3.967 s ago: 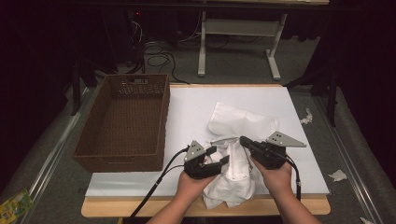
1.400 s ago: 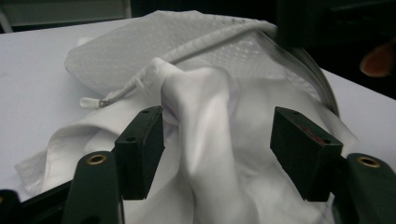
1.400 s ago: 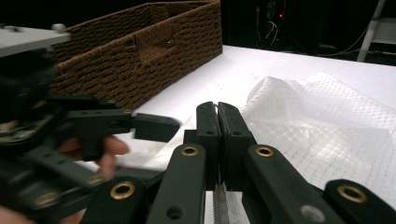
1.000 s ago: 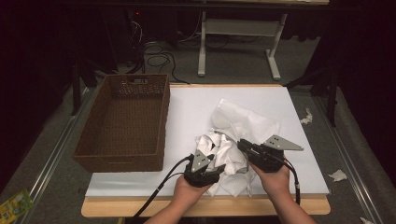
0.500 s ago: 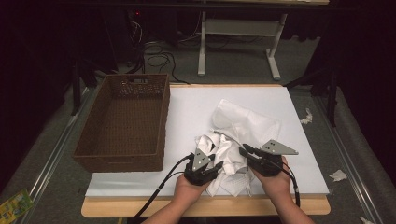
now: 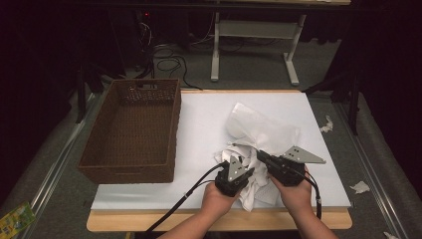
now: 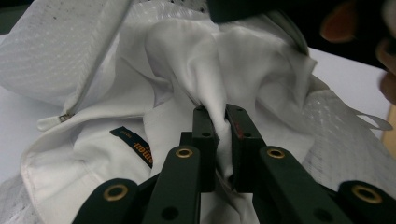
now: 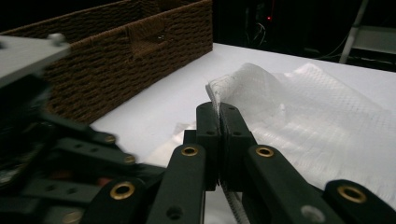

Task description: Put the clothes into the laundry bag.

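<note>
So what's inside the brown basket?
Nothing that can be seen: the basket shows a bare woven bottom. Its near wall hides a strip of the floor just behind it. The white garment lies on the table beside it.

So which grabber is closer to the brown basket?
Left. The left gripper sits just right of the basket; the right gripper is farther right, beyond it, on the white garment.

my two hand-held grippers are black, the left gripper trailing a black cable and the right gripper topped by a grey three-cornered plate, their jaw links pinned with brass-ringed rivets, my forearms bare of sleeves.
</note>
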The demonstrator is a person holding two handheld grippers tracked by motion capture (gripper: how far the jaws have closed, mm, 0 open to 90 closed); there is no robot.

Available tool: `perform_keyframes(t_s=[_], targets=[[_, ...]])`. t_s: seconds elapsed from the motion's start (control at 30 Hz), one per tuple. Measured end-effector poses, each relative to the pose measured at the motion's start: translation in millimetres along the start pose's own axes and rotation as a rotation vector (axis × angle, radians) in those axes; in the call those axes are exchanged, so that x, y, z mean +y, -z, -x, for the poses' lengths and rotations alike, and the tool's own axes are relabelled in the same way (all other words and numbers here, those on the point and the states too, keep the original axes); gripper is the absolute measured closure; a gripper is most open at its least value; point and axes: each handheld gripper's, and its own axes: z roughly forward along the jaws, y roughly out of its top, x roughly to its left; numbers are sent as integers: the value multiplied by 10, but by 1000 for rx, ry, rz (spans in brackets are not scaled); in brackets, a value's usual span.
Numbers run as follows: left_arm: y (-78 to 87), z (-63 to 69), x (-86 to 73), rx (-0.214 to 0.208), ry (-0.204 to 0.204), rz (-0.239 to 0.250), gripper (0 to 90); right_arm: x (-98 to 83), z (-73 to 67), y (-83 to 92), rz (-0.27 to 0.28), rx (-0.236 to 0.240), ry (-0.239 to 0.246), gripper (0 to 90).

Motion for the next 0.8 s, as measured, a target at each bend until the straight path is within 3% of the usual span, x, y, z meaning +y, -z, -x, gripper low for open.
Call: perform_keyframes(t_s=[0.03, 0.1, 0.17, 0.23, 0.27, 0.47, 0.57, 0.67, 0.7, 0.73, 0.8], targets=[[0, 0, 0, 0, 0, 0, 833, 0, 0, 0, 0, 0, 0, 889], [-45, -110, 92, 53, 35, 20, 838, 13, -12, 17, 5, 10, -4, 889], [-27, -163, 126, 69, 42, 32, 842, 18, -16, 26, 7, 14, -8, 889], [88, -281, 205, 100, 48, 55, 844, 26, -13, 48, 15, 20, -4, 889], [227, -351, 273, 113, 46, 78, 847, 24, -8, 55, 18, 32, -17, 889], [425, -338, 364, 125, 30, 109, 847, 51, -47, 28, 34, 72, -42, 889], [327, -299, 338, 115, 47, 104, 844, 88, -100, 38, 48, 80, -37, 890], [-12, -237, 256, 80, 105, 115, 830, 101, -81, 59, 50, 73, -47, 889], [-12, -237, 256, 80, 105, 115, 816, 101, -81, 59, 50, 73, -47, 889], [-198, -223, 214, 54, 123, 101, 788, 93, -41, 72, 53, 61, -55, 889], [-253, -223, 200, 45, 132, 84, 657, 73, 2, 78, 46, 55, -56, 889]])
